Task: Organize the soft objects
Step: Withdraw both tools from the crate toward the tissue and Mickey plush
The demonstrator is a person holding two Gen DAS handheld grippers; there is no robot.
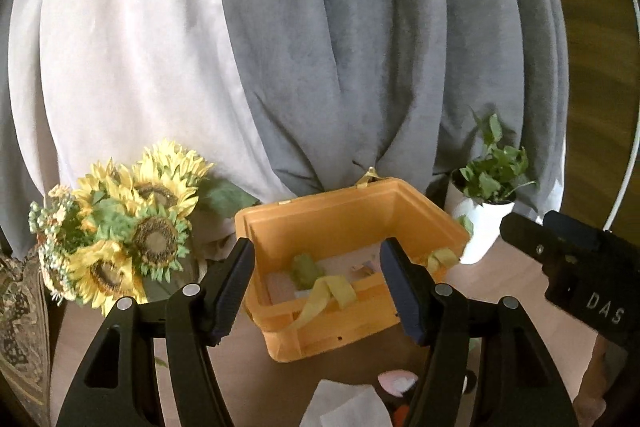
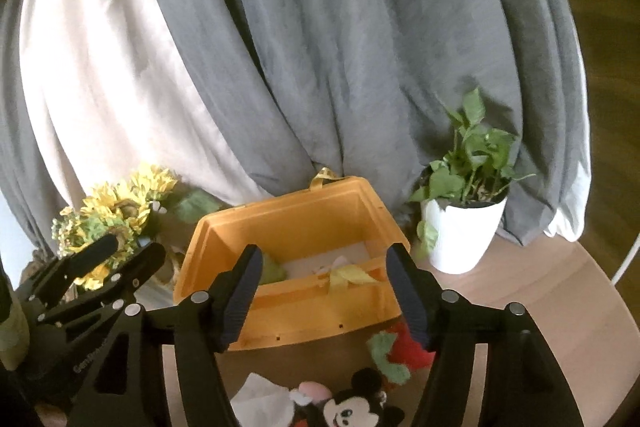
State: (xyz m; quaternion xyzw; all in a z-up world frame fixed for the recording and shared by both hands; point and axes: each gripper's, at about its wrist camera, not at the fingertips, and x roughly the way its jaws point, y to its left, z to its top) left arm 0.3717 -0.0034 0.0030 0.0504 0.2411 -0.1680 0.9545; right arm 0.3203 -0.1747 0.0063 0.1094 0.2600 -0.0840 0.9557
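Both grippers, left (image 1: pixel 318 291) & right (image 2: pixel 322 297): fingers wide, empty, above orange bin (image 2: pixel 296 227).

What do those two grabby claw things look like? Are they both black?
Yes. The left gripper and the right gripper are both matte black plastic. Each has two flat fingers with ribbed, dark bluish pads, joined by bars with round silver pins and triangular cut-outs. White letters "DAS" mark the right gripper's body.
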